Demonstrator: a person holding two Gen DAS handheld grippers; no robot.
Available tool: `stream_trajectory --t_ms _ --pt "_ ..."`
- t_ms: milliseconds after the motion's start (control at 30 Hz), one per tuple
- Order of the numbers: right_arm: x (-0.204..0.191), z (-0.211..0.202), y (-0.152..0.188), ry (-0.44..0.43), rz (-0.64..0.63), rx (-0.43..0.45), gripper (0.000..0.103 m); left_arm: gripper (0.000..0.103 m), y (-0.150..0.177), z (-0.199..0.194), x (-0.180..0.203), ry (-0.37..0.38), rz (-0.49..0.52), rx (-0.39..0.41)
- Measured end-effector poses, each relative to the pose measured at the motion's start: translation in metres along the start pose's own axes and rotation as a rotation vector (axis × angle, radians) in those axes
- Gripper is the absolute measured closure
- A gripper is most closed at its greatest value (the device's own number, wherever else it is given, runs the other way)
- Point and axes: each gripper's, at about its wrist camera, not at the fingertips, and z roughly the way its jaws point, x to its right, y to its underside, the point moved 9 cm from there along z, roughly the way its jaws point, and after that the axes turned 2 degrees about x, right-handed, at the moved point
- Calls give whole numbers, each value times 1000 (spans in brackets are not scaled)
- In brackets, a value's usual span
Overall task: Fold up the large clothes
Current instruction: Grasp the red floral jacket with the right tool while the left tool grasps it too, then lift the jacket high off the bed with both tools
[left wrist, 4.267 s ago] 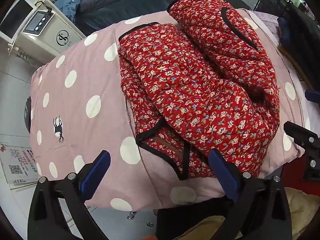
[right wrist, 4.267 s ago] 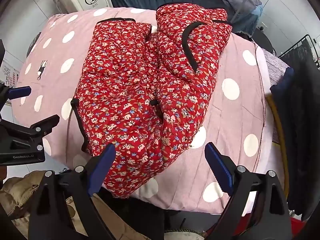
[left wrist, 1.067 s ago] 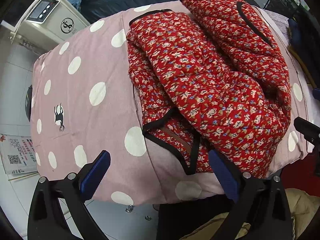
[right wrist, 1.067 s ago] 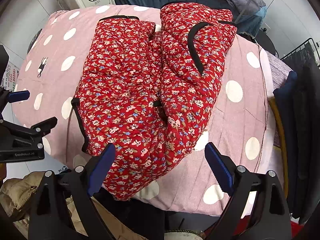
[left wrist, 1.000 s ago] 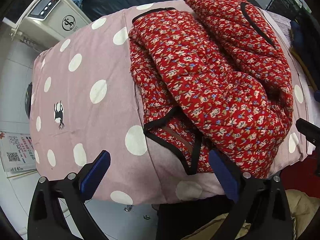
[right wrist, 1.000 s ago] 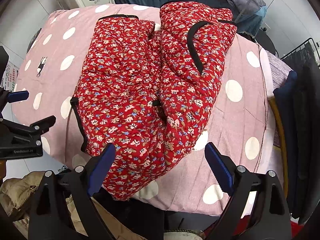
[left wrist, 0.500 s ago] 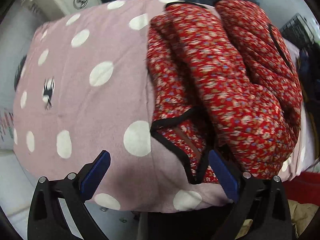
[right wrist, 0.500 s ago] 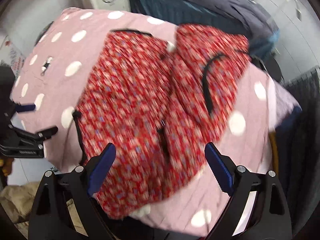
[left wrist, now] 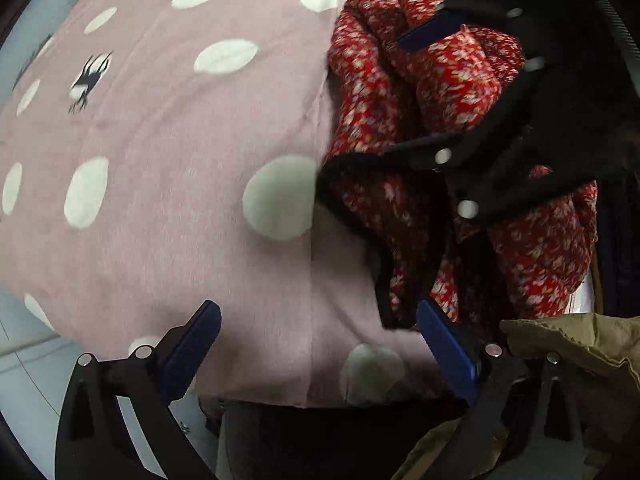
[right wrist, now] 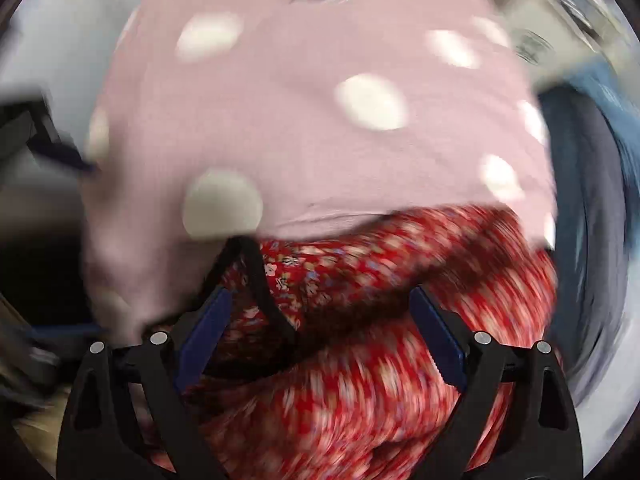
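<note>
A red floral quilted jacket [left wrist: 452, 80] with black trim lies folded on the right part of a pink polka-dot bed cover [left wrist: 168, 152]. My left gripper [left wrist: 320, 340] is open, low at the near edge of the bed, its right finger next to the jacket's black-trimmed hem [left wrist: 384, 272]. My right gripper [right wrist: 320, 328] is open and sits right over the jacket [right wrist: 360, 360], with the black-trimmed corner [right wrist: 256, 272] between its fingers. The right gripper also shows in the left wrist view [left wrist: 432, 92], over the jacket. The right wrist view is blurred.
The bed cover [right wrist: 304, 128] fills the far side of the right wrist view. Olive fabric [left wrist: 572, 344] hangs at the lower right of the left wrist view. Dark clothes [right wrist: 588, 184] lie past the bed's right edge. Tiled floor [left wrist: 24, 360] shows lower left.
My right gripper has swung down and across onto the jacket, now facing the bed's left side. My left gripper has dropped lower and closer to the bed's near edge. Both stay open.
</note>
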Motion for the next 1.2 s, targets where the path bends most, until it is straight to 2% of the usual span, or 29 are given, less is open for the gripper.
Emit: stream_trajectory --t_ms 67,167,200,233,300,400,467,500,600,700,767,833,900,967,1000,1033,1100,1133,1200 --pt "3 28 -4 98 -154 -15 14 7 7 4 -3 8 -14 -8" --pt "4 57 6 123 -318 -36 15 7 9 10 5 50 -13 -11" --pt "4 59 9 96 -315 -28 25 7 8 12 10 67 -9 -10" --pt "5 58 7 46 -268 -26 34 7 7 14 15 75 -5 -12" --pt "29 43 7 55 -88 14 68 7 4 16 25 79 16 -14" --pt "74 9 31 13 227 135 81 7 -2 15 40 68 53 0" --pt "116 -25 61 38 424 248 81 7 -11 7 47 64 63 37" --pt "142 -49 86 62 543 310 82 7 -16 3 51 65 64 57" --pt "172 -98 138 74 735 413 81 7 -46 -19 65 101 68 156" --pt "186 -139 171 103 870 497 81 6 -89 -27 81 148 69 232" --pt "177 -157 201 120 961 546 81 7 -110 -18 92 150 92 232" --pt "178 -172 231 139 1057 577 82 7 -115 -3 107 176 135 200" --pt "176 -182 257 194 1121 590 82 10 -110 -4 132 284 179 137" --pt "171 -196 280 209 1177 617 82 10 -95 -12 169 409 234 129" --pt "166 -201 288 215 1194 631 81 10 -87 -12 184 433 269 129" --pt "160 -212 295 232 1203 654 82 11 -80 -6 196 415 304 119" --pt "153 -232 297 292 1179 685 82 66 -71 8 216 358 385 76" --pt "150 -240 299 321 1168 690 82 80 -74 7 225 380 399 71" --pt "146 -271 312 412 1177 735 83 86 -95 -15 231 368 408 145"
